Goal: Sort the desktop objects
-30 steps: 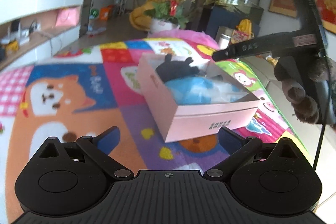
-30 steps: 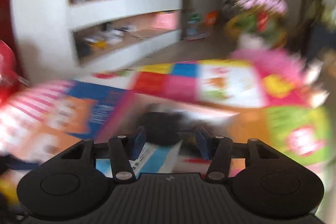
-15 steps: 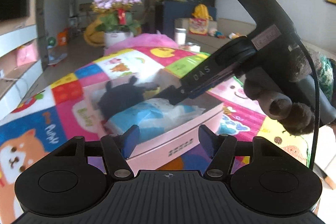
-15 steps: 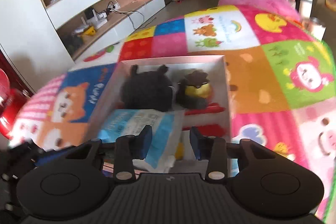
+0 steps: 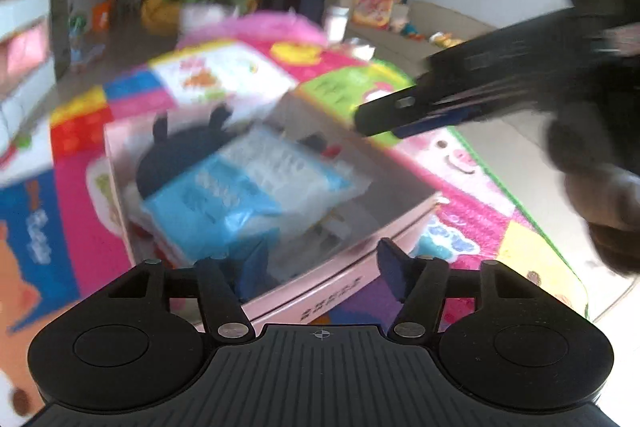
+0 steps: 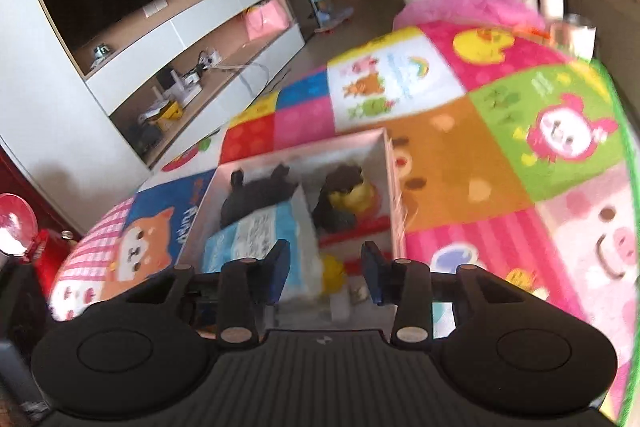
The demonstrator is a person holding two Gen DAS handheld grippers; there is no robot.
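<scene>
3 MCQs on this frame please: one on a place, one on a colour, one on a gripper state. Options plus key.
1. Where does the black plush toy lie?
A. inside the pink cardboard box
B. on the patchwork play mat beside the box
C. on the TV shelf

2. What colour is the soft plastic packet in the box?
A. red
B. blue and white
C. green

3. How stands the right gripper?
A. shut on the packet
B. shut on nothing
C. open, holding nothing

Key: 1 A, the box walls surround it; 2 B, blue wrapper with white printed panel; 3 C, a clear gap separates its fingers.
</scene>
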